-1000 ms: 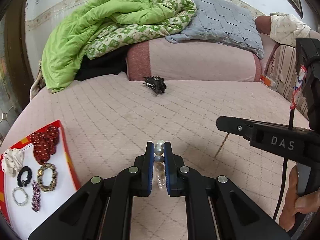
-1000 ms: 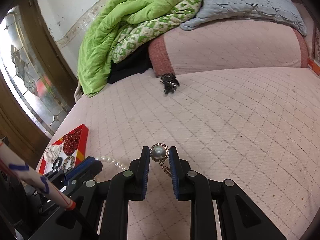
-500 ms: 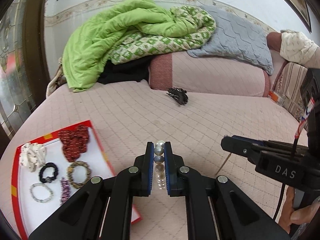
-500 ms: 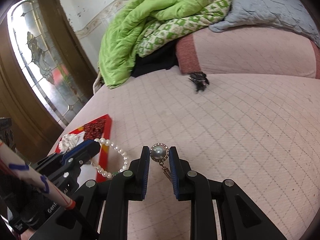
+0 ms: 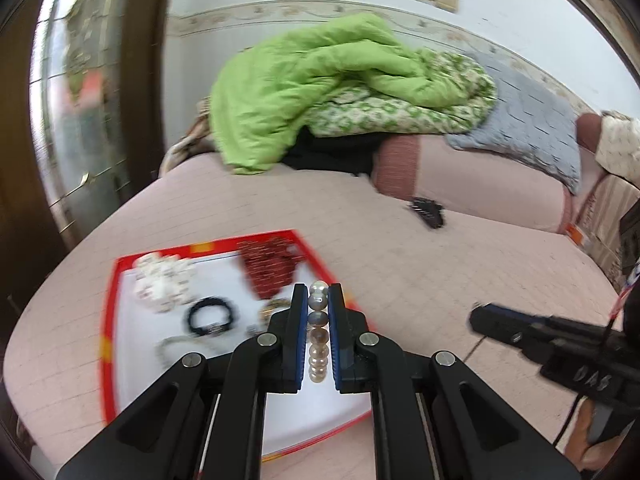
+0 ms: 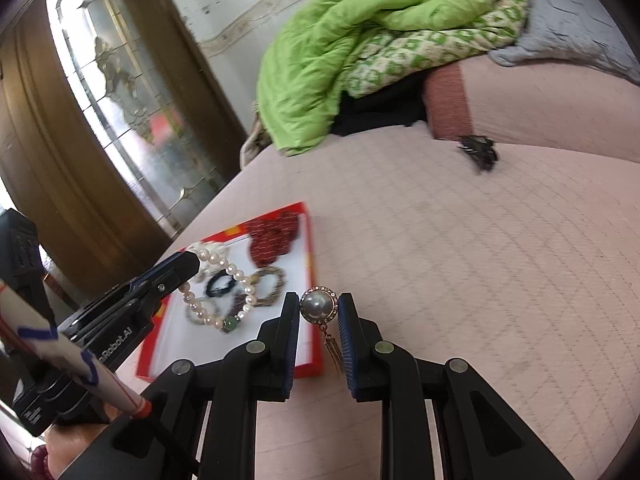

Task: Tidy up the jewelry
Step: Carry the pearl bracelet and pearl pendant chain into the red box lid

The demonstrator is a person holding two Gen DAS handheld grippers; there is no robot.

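Left gripper (image 5: 318,312) pinching the white pearl bracelet (image 6: 218,294), right gripper (image 6: 319,320) clamping the grey pearl earring (image 6: 319,306), both over the red-rimmed white tray (image 6: 310,248) for dropping.

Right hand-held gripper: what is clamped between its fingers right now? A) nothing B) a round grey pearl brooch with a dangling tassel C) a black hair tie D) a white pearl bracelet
B: the right hand-held gripper pinches the grey pearl brooch, tassel hanging below.

A pink quilted bed (image 6: 480,240) is seen piled with a green duvet (image 5: 304,92) and grey pillow (image 5: 532,128), beside a wooden door (image 6: 80,128) with leaded glass, under white walls (image 5: 280,8).
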